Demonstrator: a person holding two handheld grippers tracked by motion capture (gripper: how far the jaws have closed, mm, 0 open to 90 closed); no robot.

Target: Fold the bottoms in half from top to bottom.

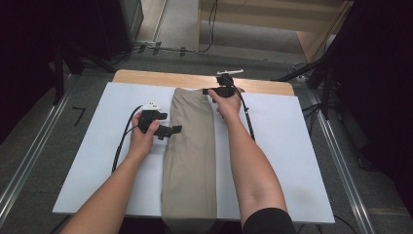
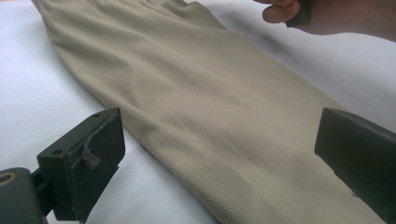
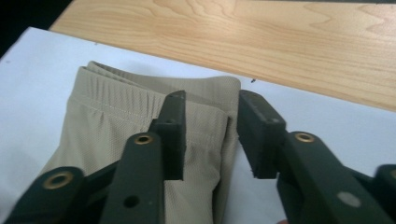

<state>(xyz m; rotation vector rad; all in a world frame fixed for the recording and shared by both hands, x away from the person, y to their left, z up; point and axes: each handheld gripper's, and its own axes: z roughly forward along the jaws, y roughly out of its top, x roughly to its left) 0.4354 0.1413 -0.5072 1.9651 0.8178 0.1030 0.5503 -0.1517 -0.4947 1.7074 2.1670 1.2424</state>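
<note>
A folded beige garment point(image 1: 190, 146) with an elastic waistband lies lengthwise down the middle of a white sheet point(image 1: 292, 146). My left gripper point(image 1: 170, 131) hovers at the garment's left edge about halfway along. In the left gripper view its jaws point(image 2: 215, 154) stand wide open over the beige fabric point(image 2: 210, 107), touching nothing. My right gripper point(image 1: 213, 91) is at the far right corner of the waistband. In the right gripper view its jaws point(image 3: 210, 126) stand a little apart, with the waistband's point(image 3: 116, 102) folded edge in the gap and the pads not pressing on it.
The sheet covers a wooden table, with bare wood point(image 3: 303, 46) showing along the far edge point(image 1: 146, 77). Cables trail from both grippers across the sheet. Dark stands and tripod legs point(image 1: 321, 83) rise beyond the table on both sides.
</note>
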